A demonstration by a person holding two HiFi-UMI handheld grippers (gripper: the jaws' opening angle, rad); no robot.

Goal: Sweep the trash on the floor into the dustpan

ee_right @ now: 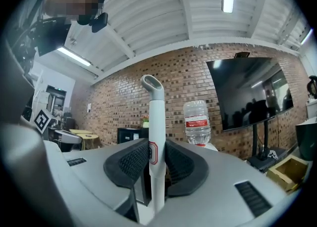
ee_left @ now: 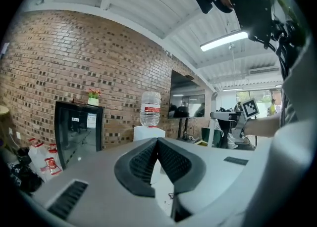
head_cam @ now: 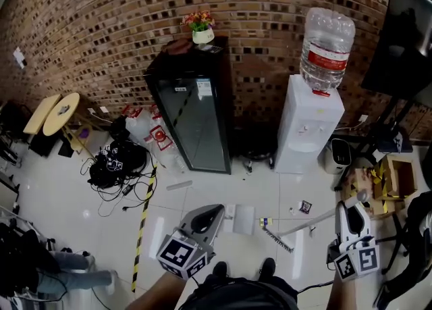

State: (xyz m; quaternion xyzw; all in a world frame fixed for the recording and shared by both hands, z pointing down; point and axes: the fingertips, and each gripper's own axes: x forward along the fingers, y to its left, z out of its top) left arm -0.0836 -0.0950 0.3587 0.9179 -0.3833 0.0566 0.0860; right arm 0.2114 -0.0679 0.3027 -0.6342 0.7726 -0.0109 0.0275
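Observation:
My left gripper (head_cam: 214, 215) (ee_left: 157, 143) is low over the white floor, its jaws closed on a thin white part of the dustpan (head_cam: 244, 220), which lies just right of the tips. A white broom handle (ee_right: 157, 117) stands upright in my right gripper (head_cam: 352, 215) (ee_right: 156, 148), which is shut on it. The handle slants down-left to the brush head (head_cam: 277, 239) on the floor. Small trash lies nearby: a yellow-blue scrap (head_cam: 264, 221) between dustpan and brush, and a wrapper (head_cam: 305, 207) further right.
A black glass-door cabinet (head_cam: 196, 116) and a white water dispenser (head_cam: 307, 130) stand against the brick wall. A cable heap (head_cam: 113, 164) and yellow-black floor tape (head_cam: 143, 224) lie left. A cardboard box (head_cam: 398, 177) sits right. My shoes (head_cam: 219, 269) are below.

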